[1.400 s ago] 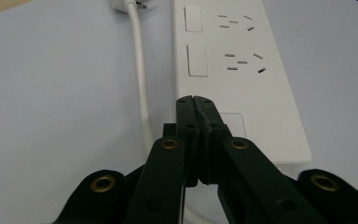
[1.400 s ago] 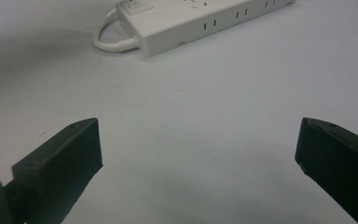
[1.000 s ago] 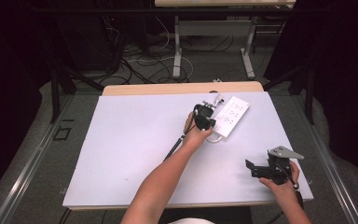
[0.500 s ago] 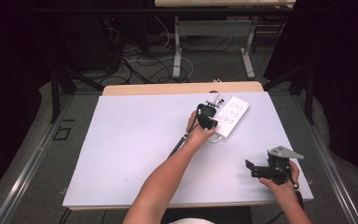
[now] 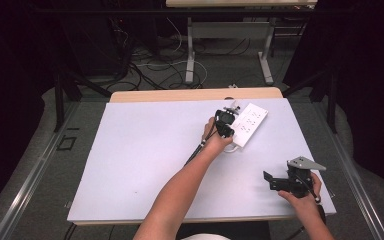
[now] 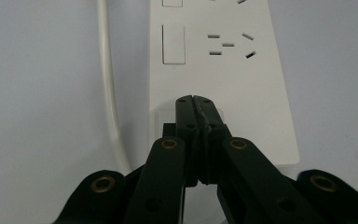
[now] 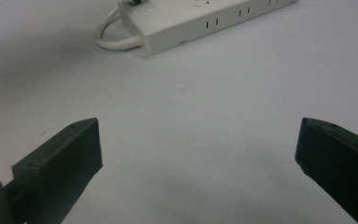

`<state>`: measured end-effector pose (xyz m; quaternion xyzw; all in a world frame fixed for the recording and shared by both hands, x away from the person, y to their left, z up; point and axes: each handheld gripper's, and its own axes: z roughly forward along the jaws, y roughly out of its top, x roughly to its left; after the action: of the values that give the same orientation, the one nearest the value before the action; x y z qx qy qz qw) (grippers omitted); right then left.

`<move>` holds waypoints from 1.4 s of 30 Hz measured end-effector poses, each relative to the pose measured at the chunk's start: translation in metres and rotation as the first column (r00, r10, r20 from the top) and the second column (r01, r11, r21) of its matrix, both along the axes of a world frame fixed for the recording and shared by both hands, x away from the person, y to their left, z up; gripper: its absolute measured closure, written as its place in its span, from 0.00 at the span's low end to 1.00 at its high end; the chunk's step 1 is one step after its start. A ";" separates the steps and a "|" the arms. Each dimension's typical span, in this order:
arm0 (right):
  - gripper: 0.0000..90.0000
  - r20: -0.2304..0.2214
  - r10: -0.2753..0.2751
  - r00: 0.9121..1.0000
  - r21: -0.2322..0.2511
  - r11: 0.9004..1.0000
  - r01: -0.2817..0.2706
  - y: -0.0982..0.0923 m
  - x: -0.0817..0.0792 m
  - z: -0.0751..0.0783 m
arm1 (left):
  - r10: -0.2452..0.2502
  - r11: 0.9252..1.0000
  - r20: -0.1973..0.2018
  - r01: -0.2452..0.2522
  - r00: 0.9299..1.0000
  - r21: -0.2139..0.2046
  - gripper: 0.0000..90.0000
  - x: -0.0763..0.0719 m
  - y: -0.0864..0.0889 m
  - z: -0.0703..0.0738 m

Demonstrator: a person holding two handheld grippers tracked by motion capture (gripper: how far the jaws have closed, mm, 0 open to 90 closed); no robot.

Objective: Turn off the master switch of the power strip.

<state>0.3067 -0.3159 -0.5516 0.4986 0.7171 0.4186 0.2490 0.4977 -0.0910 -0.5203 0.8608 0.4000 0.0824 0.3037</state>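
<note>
While the left claw (image 6: 196,99) presses it, the power strip (image 6: 223,70) lies flat.

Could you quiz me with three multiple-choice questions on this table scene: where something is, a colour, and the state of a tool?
1. Where does the left tool sit?
A. over the power strip
B. at the table's near left corner
C. on the floor

2. What colour is the power strip?
A. red
B. white
C. green

3. How do the right tool's jaws stand?
A. wide apart
B. clamped on a cable
C. pressed together

Answers: 1 A, its closed tips rest on the strip's near end; 2 B, its casing looks white; 3 A, bare table shows between them.
</note>
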 end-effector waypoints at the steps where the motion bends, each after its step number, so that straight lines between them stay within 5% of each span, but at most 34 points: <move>1: 0.00 0.000 -0.004 1.000 0.000 1.000 0.004 0.000 0.000 0.000 | -0.002 1.000 -0.011 0.002 1.000 0.000 1.00 0.001 0.000 0.000; 13: 0.00 0.008 -0.002 1.000 -0.005 1.000 0.002 -0.002 0.000 0.001 | 0.013 1.000 0.023 -0.013 1.000 0.002 1.00 -0.002 -0.002 0.000; 42: 0.00 0.009 -0.008 1.000 -0.001 1.000 0.008 -0.001 0.001 0.000 | 0.029 1.000 -0.004 -0.029 1.000 -0.004 0.94 -0.004 0.005 0.003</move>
<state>0.3075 -0.3172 -0.5520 0.4993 0.7143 0.4194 0.2541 0.4939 -0.0860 -0.5170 0.8545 0.4134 0.0842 0.3032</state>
